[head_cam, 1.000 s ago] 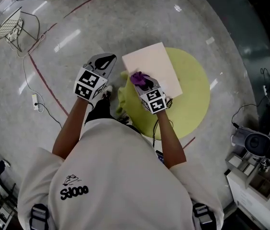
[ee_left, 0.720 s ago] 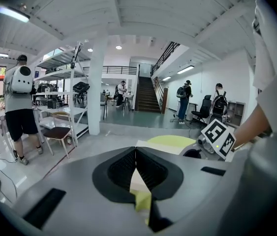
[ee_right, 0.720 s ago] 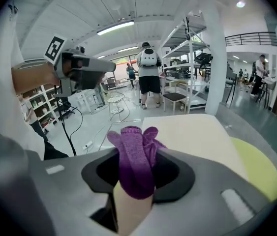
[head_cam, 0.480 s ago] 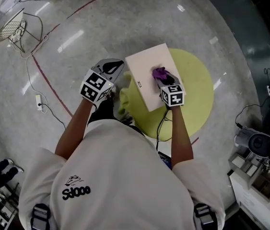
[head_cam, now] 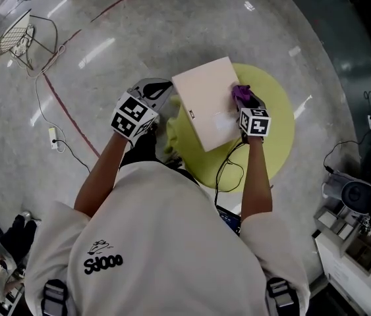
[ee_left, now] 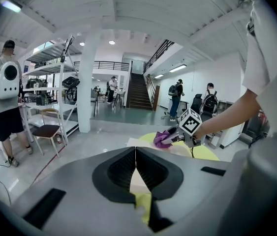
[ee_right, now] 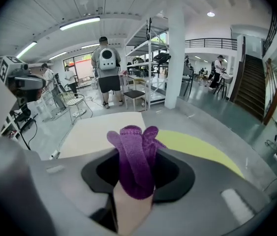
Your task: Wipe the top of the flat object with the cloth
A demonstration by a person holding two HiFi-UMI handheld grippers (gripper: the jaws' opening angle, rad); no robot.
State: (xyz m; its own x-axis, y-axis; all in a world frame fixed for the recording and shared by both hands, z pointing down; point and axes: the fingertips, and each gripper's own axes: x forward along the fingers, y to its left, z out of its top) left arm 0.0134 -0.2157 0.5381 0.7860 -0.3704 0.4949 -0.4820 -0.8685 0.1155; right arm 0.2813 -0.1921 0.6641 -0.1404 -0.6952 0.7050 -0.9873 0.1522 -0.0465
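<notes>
Purple cloth (ee_right: 134, 161) pinched by right gripper (head_cam: 243, 103) on cream board (head_cam: 201, 94); left gripper (ee_left: 136, 156) pressed together; its label (head_cam: 190, 115) illegible.

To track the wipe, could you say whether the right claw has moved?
Yes. The right claw, holding the cloth, slid rightward across the board to its right edge.

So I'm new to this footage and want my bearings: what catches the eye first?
The purple cloth stands out, clamped in the right gripper at the right edge of a pale flat board. The board lies on a round yellow-green surface, and the left gripper, jaws shut, sits beside its left edge.
</notes>
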